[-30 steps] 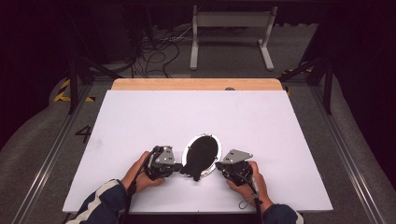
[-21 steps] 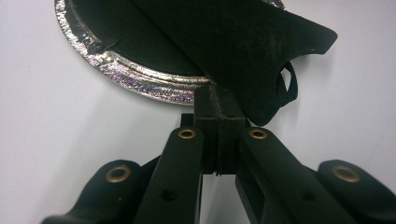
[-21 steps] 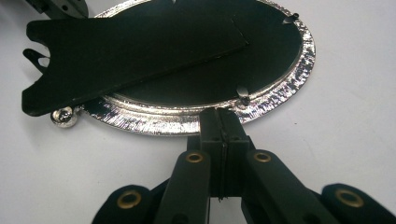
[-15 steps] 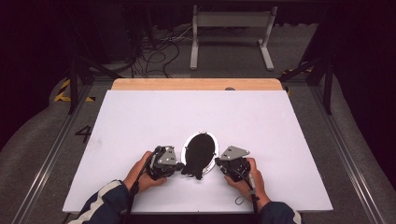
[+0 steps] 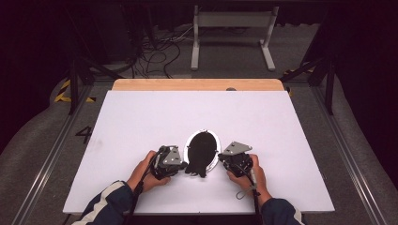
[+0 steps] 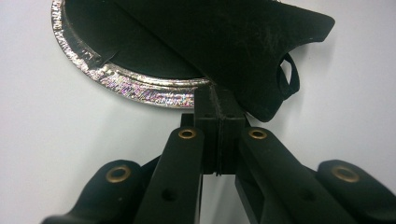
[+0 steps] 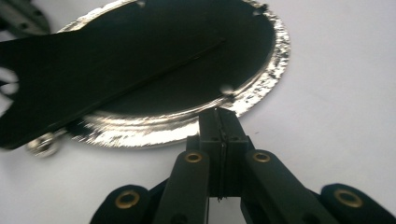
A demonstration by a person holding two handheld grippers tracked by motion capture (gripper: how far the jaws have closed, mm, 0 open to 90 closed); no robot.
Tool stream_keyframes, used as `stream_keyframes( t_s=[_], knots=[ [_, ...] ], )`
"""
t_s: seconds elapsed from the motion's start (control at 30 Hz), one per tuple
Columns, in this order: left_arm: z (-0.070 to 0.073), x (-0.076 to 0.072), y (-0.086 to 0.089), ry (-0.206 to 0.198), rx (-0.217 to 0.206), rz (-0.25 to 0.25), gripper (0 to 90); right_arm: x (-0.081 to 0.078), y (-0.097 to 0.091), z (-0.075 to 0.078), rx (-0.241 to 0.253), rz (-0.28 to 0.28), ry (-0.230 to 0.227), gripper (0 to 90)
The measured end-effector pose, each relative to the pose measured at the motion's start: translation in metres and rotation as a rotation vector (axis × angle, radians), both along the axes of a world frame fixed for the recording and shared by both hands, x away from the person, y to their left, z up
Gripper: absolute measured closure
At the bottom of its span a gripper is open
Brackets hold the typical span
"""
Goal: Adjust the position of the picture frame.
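The left hand (image 5: 149,169) wraps the left gripper (image 5: 184,165), hiding much of its body in the high view. In the left gripper view its jaws are pressed together at the near edge of a black flap (image 6: 243,51); whether any of the flap lies between them is hard to tell. A thin black loop (image 6: 288,74) hangs at the flap's right end.

The flap lies over a dark oval disc (image 5: 202,149) with a shiny silver rim (image 6: 135,84), flat on the white table (image 5: 141,117) near its front edge, between the two grippers. The disc's far side is cut off in the left gripper view.

The right gripper (image 5: 221,161), in the right hand (image 5: 251,174), meets the disc's right edge. Its jaws are closed tight against the crinkled rim (image 7: 261,88); a pinch cannot be confirmed.
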State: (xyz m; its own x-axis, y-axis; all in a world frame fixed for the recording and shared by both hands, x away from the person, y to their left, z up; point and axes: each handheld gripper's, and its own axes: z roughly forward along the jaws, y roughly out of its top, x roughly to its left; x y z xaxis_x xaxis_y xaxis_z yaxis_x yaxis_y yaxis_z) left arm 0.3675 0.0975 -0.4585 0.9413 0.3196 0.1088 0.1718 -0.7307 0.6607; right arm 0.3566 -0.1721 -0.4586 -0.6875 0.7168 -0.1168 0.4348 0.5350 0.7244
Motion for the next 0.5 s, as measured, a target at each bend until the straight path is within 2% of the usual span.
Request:
stream_keyframes(
  t_s=[0.07,0.17,0.5],
  knots=[
    [-0.001,0.001,0.001,0.006,-0.009,0.0,89.7,-0.006,0.001,0.0,0.007,0.034,0.011,90.0],
    [-0.001,0.003,0.002,0.021,-0.028,0.0,89.6,-0.011,0.003,0.0,0.005,0.05,0.01,90.0],
    [-0.001,0.006,-0.004,0.032,-0.035,0.011,89.6,0.005,-0.003,-0.001,0.011,-0.024,-0.007,90.0]
  ],
)
